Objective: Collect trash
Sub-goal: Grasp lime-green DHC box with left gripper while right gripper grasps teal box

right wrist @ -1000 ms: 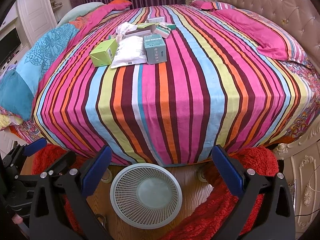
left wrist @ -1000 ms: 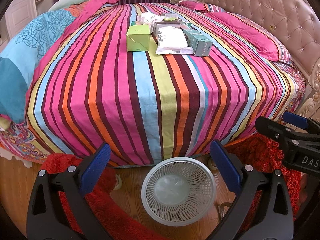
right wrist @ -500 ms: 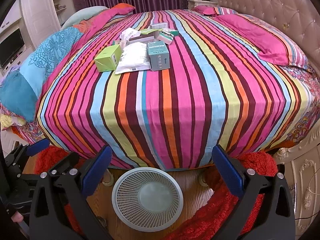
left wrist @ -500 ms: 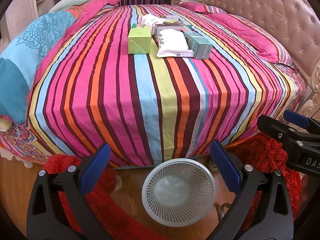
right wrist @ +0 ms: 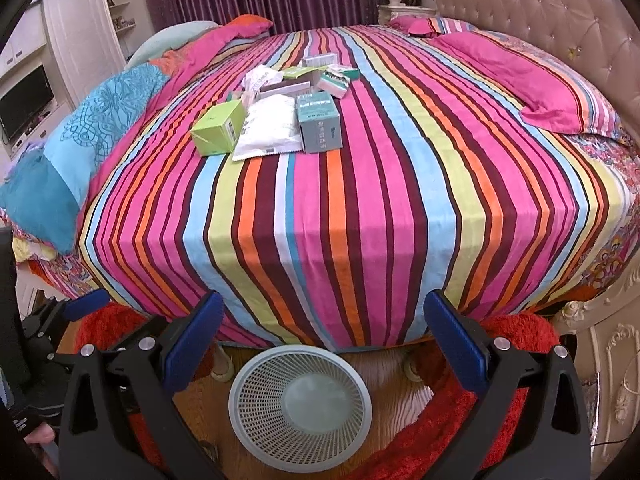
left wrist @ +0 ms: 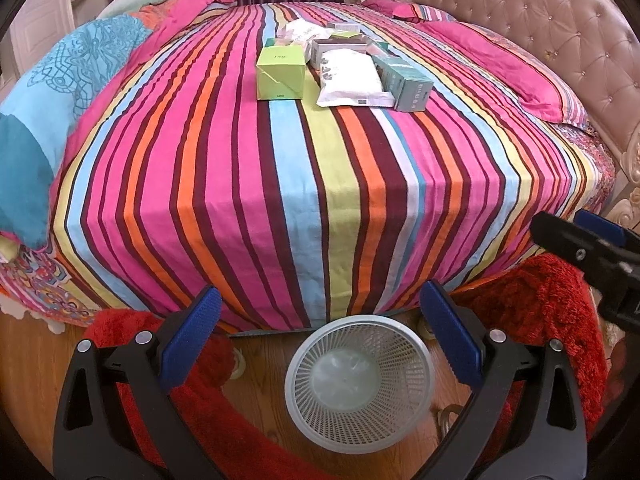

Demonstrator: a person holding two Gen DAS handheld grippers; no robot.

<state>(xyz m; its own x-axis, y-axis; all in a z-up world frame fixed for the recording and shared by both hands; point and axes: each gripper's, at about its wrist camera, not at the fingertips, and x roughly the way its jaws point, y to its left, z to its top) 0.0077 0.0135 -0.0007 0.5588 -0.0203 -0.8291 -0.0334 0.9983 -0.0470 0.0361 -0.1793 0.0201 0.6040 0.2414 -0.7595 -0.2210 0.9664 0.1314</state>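
A heap of trash lies mid-bed on the striped cover: a green box [left wrist: 280, 74] [right wrist: 218, 130], a white pouch [left wrist: 352, 80] [right wrist: 270, 130], a teal box [left wrist: 404, 78] [right wrist: 320, 126] and several smaller cartons and wrappers [right wrist: 316, 76] behind them. A white mesh basket [left wrist: 360, 384] [right wrist: 300, 404] stands empty on the wooden floor at the foot of the bed. My left gripper [left wrist: 320, 336] and my right gripper [right wrist: 324, 340] both hang open above the basket, holding nothing, well short of the trash.
The striped bed [left wrist: 304, 184] fills the middle. Pink pillows [right wrist: 528, 80] and a tufted headboard [left wrist: 560, 28] are on the right, a blue quilt [left wrist: 60, 92] on the left. A red shaggy rug [left wrist: 540, 304] rings the bed's foot.
Both grippers have risen and tilted up a little, so the bed and the trash heap look closer. Nothing was picked up, and the jaws stay apart.
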